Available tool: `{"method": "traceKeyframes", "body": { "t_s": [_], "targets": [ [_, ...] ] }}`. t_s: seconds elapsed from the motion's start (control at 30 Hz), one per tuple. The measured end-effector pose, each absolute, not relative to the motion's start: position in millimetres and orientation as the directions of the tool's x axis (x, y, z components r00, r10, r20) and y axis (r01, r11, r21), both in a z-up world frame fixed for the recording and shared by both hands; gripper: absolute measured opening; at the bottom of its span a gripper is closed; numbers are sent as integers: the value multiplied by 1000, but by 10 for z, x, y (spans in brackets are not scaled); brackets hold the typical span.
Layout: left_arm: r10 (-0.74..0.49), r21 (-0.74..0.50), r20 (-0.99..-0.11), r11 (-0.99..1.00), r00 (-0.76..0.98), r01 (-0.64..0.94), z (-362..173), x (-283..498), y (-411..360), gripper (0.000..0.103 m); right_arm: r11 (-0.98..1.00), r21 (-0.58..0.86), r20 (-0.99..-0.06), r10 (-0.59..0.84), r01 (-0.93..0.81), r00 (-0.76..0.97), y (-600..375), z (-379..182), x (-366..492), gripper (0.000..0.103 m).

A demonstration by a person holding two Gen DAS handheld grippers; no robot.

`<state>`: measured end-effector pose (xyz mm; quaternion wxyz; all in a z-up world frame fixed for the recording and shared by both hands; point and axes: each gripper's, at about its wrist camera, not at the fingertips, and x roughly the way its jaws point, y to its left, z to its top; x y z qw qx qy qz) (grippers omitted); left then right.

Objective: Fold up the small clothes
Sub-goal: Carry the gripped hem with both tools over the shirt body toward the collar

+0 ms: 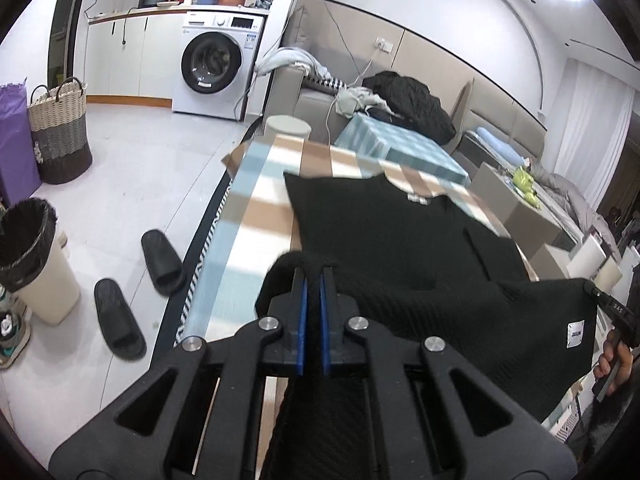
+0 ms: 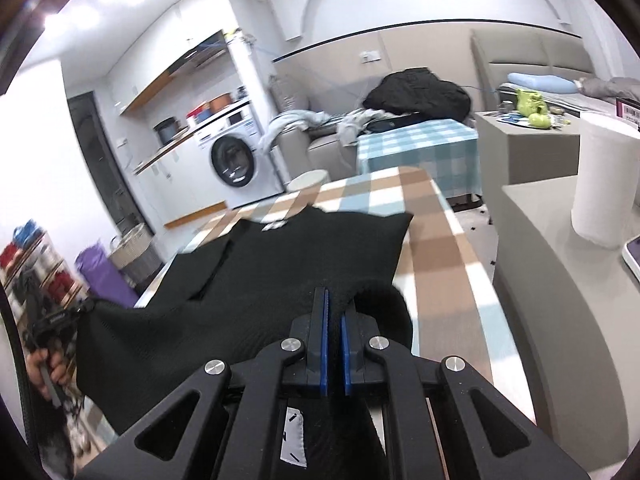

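A black knit garment (image 1: 380, 232) lies with its collar end on the checked tablecloth of the table (image 1: 256, 208), its near hem raised off the cloth. My left gripper (image 1: 314, 270) is shut on the hem's left corner, with fabric bunched over the blue pads. At the far right of the left wrist view, the right gripper (image 1: 594, 290) pinches the other corner, near a white label (image 1: 576, 334). In the right wrist view, my right gripper (image 2: 334, 294) is shut on the black garment (image 2: 300, 248), which stretches left to the left gripper (image 2: 84, 310) in a hand.
Left of the table stand a lined bin (image 1: 30, 256), two black slippers (image 1: 140, 288), a woven basket (image 1: 60, 132) and a washing machine (image 1: 214, 64). Beyond it are a round stool (image 1: 287, 126) and a sofa with clothes (image 1: 408, 100). A paper roll (image 2: 604, 180) stands on a counter at right.
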<state>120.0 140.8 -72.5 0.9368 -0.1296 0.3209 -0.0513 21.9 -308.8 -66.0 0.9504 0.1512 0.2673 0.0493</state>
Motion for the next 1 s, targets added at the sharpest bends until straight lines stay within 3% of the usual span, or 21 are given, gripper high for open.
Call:
{"method": "traceKeyframes", "body": {
  "t_s": [0.27, 0.37, 0.43, 0.5, 0.6, 0.8, 1.0],
  "targets": [
    [-157, -273, -669, 961, 727, -44, -1009, 1952, 1421, 3, 910, 349, -641, 58, 224, 765, -3199, -973, 954, 5],
    [-147, -270, -708, 960, 691, -73, -1202, 2051, 1436, 5, 909, 333, -694, 56, 250, 718, -3239, -1082, 1003, 24],
    [-155, -278, -738, 957, 656, -86, -1310, 2050, 1474, 13, 900, 341, -707, 56, 271, 705, -3299, -1136, 929, 48],
    [-146, -273, -759, 956, 634, -107, -1407, 2040, 1506, 34, 888, 363, -705, 64, 282, 706, -3387, -1181, 833, 51],
    [-177, -315, -764, 942, 620, -120, -1505, 1990, 1557, 53, 871, 408, -711, 115, 274, 694, -3485, -1249, 738, 57],
    [-222, -345, -777, 933, 589, -103, -1606, 2130, 1468, 53, 863, 474, -697, 244, 177, 674, -3368, -1329, 850, 59],
    [-211, -326, -781, 940, 587, -95, -1658, 2274, 1325, 52, 892, 423, -726, 228, 160, 648, -3181, -1380, 1054, 58]
  ]
}}
